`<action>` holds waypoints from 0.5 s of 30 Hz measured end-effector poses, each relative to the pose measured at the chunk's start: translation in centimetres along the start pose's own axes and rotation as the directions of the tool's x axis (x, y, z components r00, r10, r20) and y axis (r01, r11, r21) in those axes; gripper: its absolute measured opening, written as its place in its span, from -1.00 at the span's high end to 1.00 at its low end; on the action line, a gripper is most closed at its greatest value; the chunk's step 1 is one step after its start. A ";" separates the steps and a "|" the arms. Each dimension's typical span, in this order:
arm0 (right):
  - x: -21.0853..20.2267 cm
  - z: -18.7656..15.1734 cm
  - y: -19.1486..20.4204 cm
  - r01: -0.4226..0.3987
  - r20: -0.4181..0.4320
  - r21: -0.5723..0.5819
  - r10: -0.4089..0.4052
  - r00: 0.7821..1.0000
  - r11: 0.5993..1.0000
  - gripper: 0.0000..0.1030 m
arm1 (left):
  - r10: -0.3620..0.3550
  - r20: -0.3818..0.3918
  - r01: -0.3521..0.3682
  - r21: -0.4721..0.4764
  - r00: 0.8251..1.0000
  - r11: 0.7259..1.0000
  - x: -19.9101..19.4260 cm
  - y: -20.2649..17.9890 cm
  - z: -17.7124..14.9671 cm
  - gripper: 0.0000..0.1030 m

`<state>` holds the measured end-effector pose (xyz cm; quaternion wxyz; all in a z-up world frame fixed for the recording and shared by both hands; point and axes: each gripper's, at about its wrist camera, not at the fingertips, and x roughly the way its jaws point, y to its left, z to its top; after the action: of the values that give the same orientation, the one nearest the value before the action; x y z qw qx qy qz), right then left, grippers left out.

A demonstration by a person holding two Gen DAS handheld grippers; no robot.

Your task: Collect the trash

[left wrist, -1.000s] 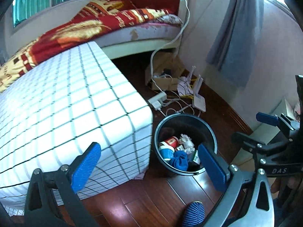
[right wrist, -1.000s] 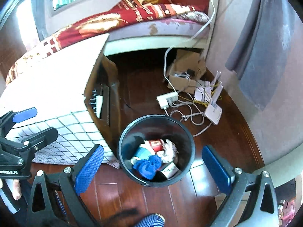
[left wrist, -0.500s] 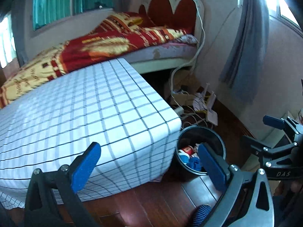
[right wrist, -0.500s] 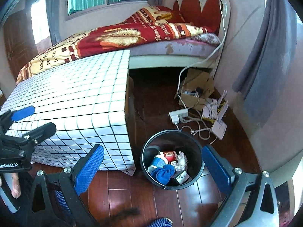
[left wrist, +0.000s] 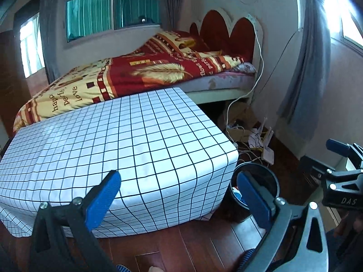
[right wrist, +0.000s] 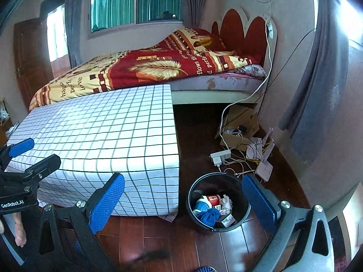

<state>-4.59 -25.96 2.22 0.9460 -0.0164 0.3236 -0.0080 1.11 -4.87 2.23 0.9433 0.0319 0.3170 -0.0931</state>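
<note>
- Trash (right wrist: 213, 208) lies inside the black bin (right wrist: 246, 213) on the floor: a blue cloth, a red-and-white cup, crumpled paper and a small carton.
- Left gripper (left wrist: 179, 198) is held level above the floor, its blue-padded fingers (left wrist: 103, 198) spread wide and holding nothing.
- Right gripper (right wrist: 183, 204) is posed the same way, jaws wide apart and empty, with the bin between its fingertips in its own view.
- Dark wooden floor (right wrist: 156, 238) runs beneath both tools.
- Just left of the bin stands a low table under a white grid-patterned cloth (right wrist: 109, 136).
- Beyond the bin lie a power strip (right wrist: 220, 156), tangled cables and a cardboard box (right wrist: 240, 124).
- Farther back, a bed (right wrist: 215, 83) with a red-and-yellow blanket (right wrist: 147, 68) sits below a window (right wrist: 136, 2).
</note>
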 end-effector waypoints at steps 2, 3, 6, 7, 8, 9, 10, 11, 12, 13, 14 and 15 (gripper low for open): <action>-0.8 0.1 0.3 0.004 0.012 -0.002 -0.004 1.000 1.000 -1.00 | 0.001 0.014 -0.001 -0.001 1.000 1.000 -0.8 -0.1 0.0 -0.99; -1.3 0.1 0.5 0.006 0.018 -0.003 -0.006 1.000 1.000 -1.00 | 0.001 0.021 -0.001 0.001 1.000 1.000 -1.2 -0.1 0.0 -0.99; -2.9 0.1 0.8 0.014 0.042 -0.002 -0.014 0.999 1.000 -1.00 | 0.000 0.052 0.000 0.007 0.999 1.000 -2.7 -0.1 0.0 -0.99; -3.5 0.1 0.8 0.017 0.054 -0.001 -0.017 0.998 1.000 -1.00 | -0.003 0.060 0.002 0.009 0.998 1.000 -3.1 -0.1 0.0 -0.99; -4.0 0.1 0.8 0.021 0.062 0.001 -0.021 0.998 1.000 -1.00 | -0.003 0.070 0.003 0.009 0.998 1.000 -3.5 -0.1 0.0 -1.00; -4.5 0.0 0.9 0.024 0.071 0.002 -0.025 0.997 1.000 -1.00 | -0.007 0.076 0.006 0.012 0.997 1.000 -3.9 0.0 0.0 -0.99; -5.0 -0.1 1.0 0.026 0.077 0.003 -0.026 0.997 1.000 -1.00 | -0.012 0.079 0.011 0.013 0.997 1.000 -4.2 0.0 0.1 -0.99; -5.3 -0.2 1.0 0.026 0.081 0.003 -0.026 0.996 1.000 -1.00 | -0.015 0.086 0.014 0.012 0.996 1.000 -4.4 0.1 0.1 -0.99; -5.7 -0.3 1.0 0.027 0.085 0.003 -0.027 0.996 1.000 -1.00 | -0.019 0.094 0.018 0.013 0.995 1.000 -4.7 0.1 0.1 -0.99; -6.0 -0.4 1.0 0.030 0.089 0.003 -0.030 0.996 1.000 -1.00 | -0.022 0.097 0.021 0.015 0.995 1.000 -4.9 0.0 0.0 -0.99; -6.3 -0.4 1.0 0.034 0.092 0.004 -0.034 0.995 0.999 -1.00 | -0.027 0.102 0.025 0.018 0.994 1.000 -5.1 -0.1 0.0 -1.00; -6.5 -0.5 0.8 0.037 0.094 0.007 -0.037 0.995 0.999 -1.00 | -0.029 0.106 0.027 0.021 0.994 0.999 -5.2 -0.1 0.0 -1.00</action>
<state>-10.07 -24.98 5.77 0.9600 -0.0202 0.2781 -0.0257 -2.99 -4.17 5.40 0.9570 0.0318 0.2660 -0.1108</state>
